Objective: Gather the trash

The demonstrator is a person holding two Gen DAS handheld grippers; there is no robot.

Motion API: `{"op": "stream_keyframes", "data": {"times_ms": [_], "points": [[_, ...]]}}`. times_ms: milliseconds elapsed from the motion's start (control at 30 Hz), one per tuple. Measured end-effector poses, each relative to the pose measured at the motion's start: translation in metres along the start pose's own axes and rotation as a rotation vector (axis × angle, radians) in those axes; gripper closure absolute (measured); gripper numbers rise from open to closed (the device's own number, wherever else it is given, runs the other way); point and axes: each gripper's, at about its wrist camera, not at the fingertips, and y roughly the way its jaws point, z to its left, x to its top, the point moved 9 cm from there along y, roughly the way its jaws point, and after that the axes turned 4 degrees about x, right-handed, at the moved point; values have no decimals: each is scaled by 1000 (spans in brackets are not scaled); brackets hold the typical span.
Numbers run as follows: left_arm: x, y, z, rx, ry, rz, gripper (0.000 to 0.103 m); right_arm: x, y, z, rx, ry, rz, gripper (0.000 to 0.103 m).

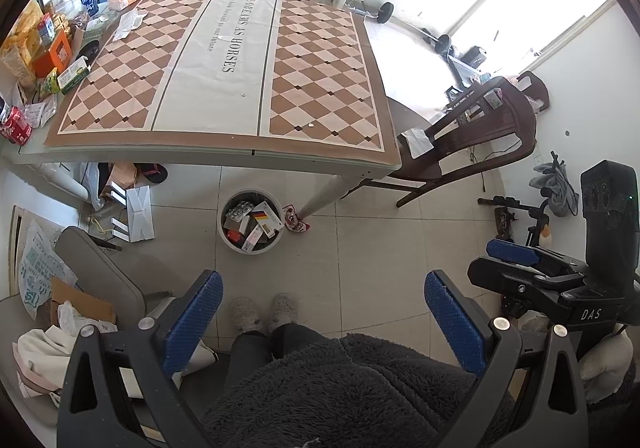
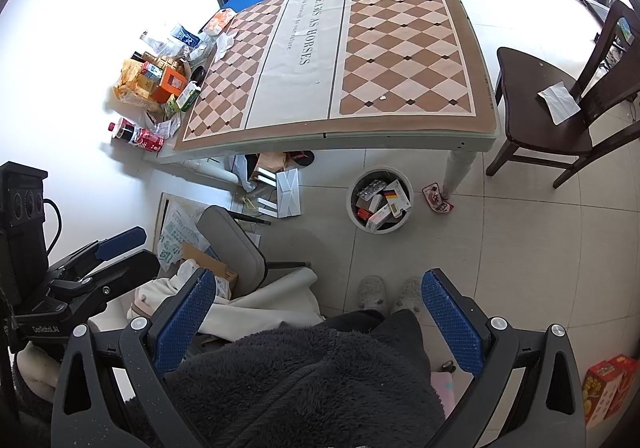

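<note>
From the left wrist camera, the left gripper (image 1: pixel 324 324) is held high above the person's lap, its jaws wide apart with nothing between them. Beyond the blue pads stands the trash bin (image 1: pixel 224 236) on the tiled floor, just in front of the tabletop (image 1: pixel 224 63)'s near edge and beside the table leg (image 1: pixel 320 199). The bin holds boxes (image 1: pixel 264 226) and a blister pack (image 1: pixel 239 211). To the right of the bin, against the table leg, lies a small red-and-white wrapper (image 1: pixel 295 219). Left of the bin, a white folded carton (image 1: pixel 138 217) rests on the floor. On the checkered tabletop behind the bin, snack packs (image 1: pixel 44 43) crowd the left edge, with a red cola bottle (image 1: pixel 15 125) lying at the near left corner. Far right of the bin is a dark wooden chair (image 1: pixel 472 143) with a white paper (image 1: pixel 416 141) on its seat. The right gripper (image 1: pixel 520 268) shows at the right edge of this view; I cannot tell its jaws from here.

From the right wrist camera, the right gripper (image 2: pixel 320 322) also hangs over the lap, jaws spread open and empty. The trash bin (image 2: pixel 356 215) sits ahead of it on the floor, left of the table leg (image 2: pixel 460 167), with the wrapper (image 2: pixel 438 201) between bin and leg. The cola bottle (image 2: pixel 138 135) and snack packs (image 2: pixel 160 83) lie up and left of the bin along the tabletop (image 2: pixel 360 59)'s left side. The chair (image 2: pixel 552 119) with the paper (image 2: pixel 560 101) stands right of the bin. The person's slippers (image 2: pixel 390 294) are on the floor on the near side of the bin.
</note>
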Motion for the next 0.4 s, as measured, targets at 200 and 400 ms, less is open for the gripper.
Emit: {"op": "stream_keyframes", "data": {"times_ms": [200,400], "points": [[-1,-1,1,0,3,2,0,0,0,1,1,-1,-2,0],[2,-4,-1,10,5,-6,0,-2,1,2,2,0,-3,0]]}}
